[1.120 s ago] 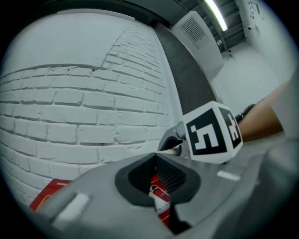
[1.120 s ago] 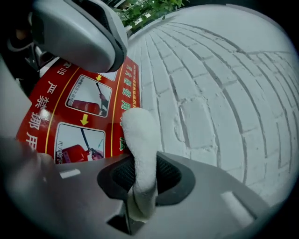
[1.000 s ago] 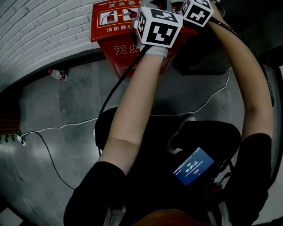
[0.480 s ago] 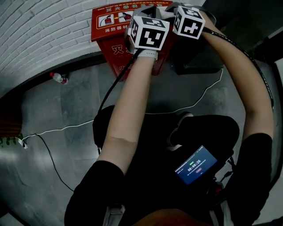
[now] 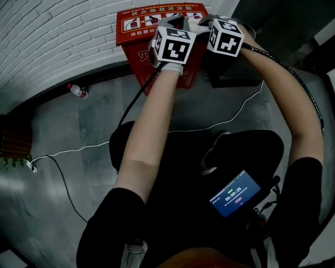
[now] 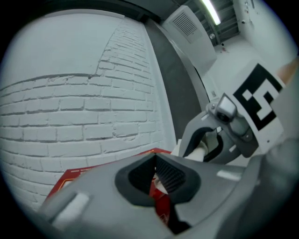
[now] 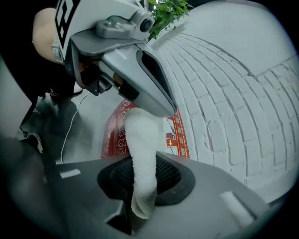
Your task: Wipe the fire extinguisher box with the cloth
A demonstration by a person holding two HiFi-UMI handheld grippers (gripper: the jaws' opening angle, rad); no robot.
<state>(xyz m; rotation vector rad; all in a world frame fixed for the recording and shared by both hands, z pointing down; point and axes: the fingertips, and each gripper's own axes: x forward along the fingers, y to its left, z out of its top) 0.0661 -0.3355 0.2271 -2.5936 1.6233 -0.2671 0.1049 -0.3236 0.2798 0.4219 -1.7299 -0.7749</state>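
Head view, box: red metal fire extinguisher box (image 5: 137,23) stands on the floor against white brick wall (image 5: 52,36).
Cloth: white terry cloth (image 7: 142,154) hangs over the box top.
Grasp: right tool (image 7: 145,179) is clenched on it; left tool (image 6: 156,175) apparently pinches the other end.
Risk: pulling the ends apart could free the cloth, and bare jaws would then scrape the paint.

You are facing a white brick wall (image 5: 47,36) that is curving along a grey floor (image 5: 68,120). A plastic bottle (image 5: 77,91) is lying at the foot of that wall. A white cable (image 5: 73,151) is trailing across the floor. A device screen (image 5: 234,193) is glowing at your waist. Green foliage (image 7: 170,11) is showing above the brickwork, and a ceiling light strip (image 6: 211,11) is shining beside a vent (image 6: 185,23).
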